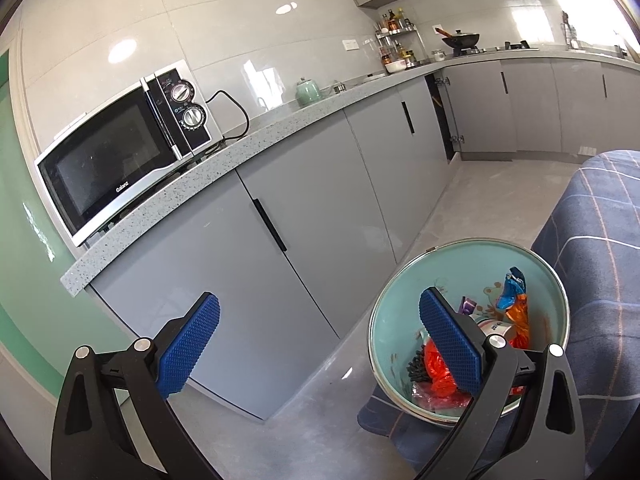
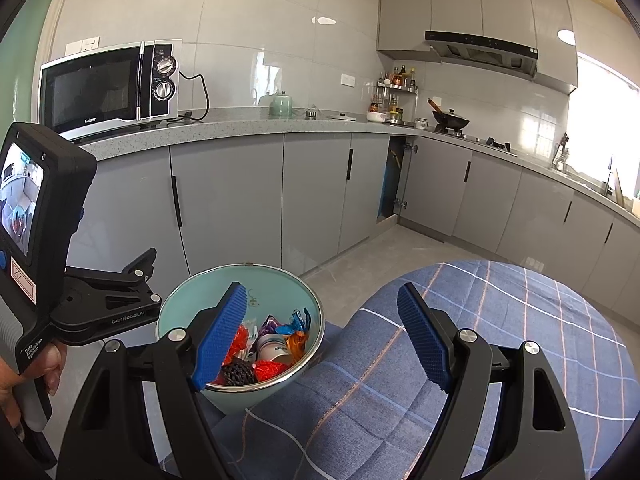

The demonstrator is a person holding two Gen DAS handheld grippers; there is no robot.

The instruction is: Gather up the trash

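Observation:
A pale green trash bin (image 1: 390, 320) (image 2: 178, 312) stands on the floor beside a table with a blue plaid cloth (image 2: 460, 340). It holds trash: red and orange wrappers (image 1: 438, 368) (image 2: 268, 368), a blue wrapper (image 1: 512, 292), a white cup (image 2: 272, 346) and a dark scrubber (image 2: 238, 374). My left gripper (image 1: 318, 344) is open and empty, up and left of the bin. My right gripper (image 2: 322, 336) is open and empty, above the bin's right rim and the cloth's edge. The left gripper's body (image 2: 44, 208) shows at the left in the right wrist view.
Grey cabinets (image 2: 312, 196) run under a speckled counter (image 1: 224, 160) with a microwave (image 1: 124, 148) (image 2: 112, 84), a green kettle (image 2: 282, 104), a spice rack and a wok. One cabinet door (image 2: 394, 178) stands open. The floor (image 1: 472, 200) is grey.

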